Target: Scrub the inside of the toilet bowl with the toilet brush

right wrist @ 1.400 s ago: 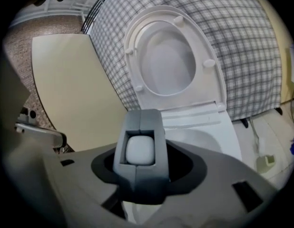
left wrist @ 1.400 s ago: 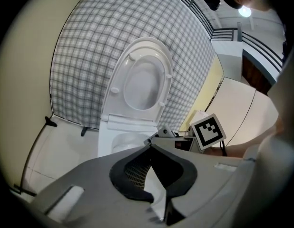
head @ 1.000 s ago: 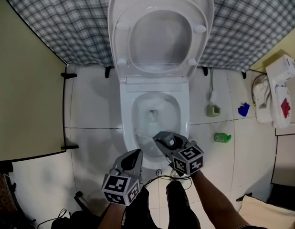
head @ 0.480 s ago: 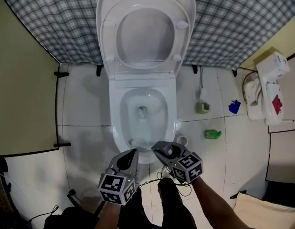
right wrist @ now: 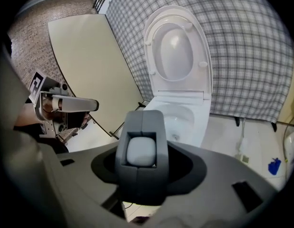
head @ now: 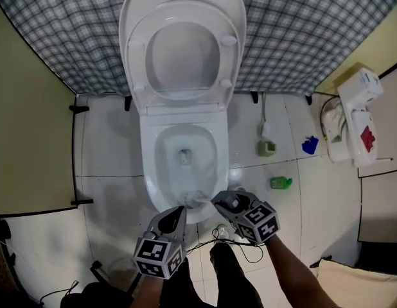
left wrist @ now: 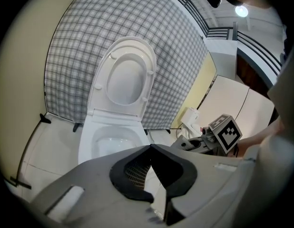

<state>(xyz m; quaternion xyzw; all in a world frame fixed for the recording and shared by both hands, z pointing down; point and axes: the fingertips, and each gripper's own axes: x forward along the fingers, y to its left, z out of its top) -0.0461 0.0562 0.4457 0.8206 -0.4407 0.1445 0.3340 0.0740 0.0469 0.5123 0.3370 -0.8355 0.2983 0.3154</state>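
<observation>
Nearest, at 6 o'clock in the head view, 2 grippers are held side by side above the tiled floor (head: 115, 165). The left gripper (head: 178, 212) has its jaws pressed together at the tips, and nothing is pinched between them. In the right gripper view, the 2 halves of the right gripper (head: 219, 201) appear to meet along a centre seam, and nothing is carried there either.

Just beyond both tips, at 12 o'clock, the toilet bowl (head: 149, 165) stands open. Its seat and lid (head: 183, 18) are raised against the checked wall (head: 295, 31) further back.

The toilet brush (head: 266, 132) is not in hand. It stands upright in its holder (head: 267, 149) on the floor, at about 1 o'clock from the right gripper and well apart from it. The holder is beside the bowl, near the foot of the wall. A green bottle (head: 281, 183) lies on the tiles somewhat nearer, at about 2 o'clock.

The step in hand is judged to be the fetching of the brush, and no scrubbing has begun.

For the next move:
- The right gripper's jaws would have to be spread.
- The gripper would then be carried toward 1 o'clock, past the bowl's side.
- The jaws would be closed on the thin upright handle.
- A straight lift would be needed to clear the holder without tipping it.
</observation>
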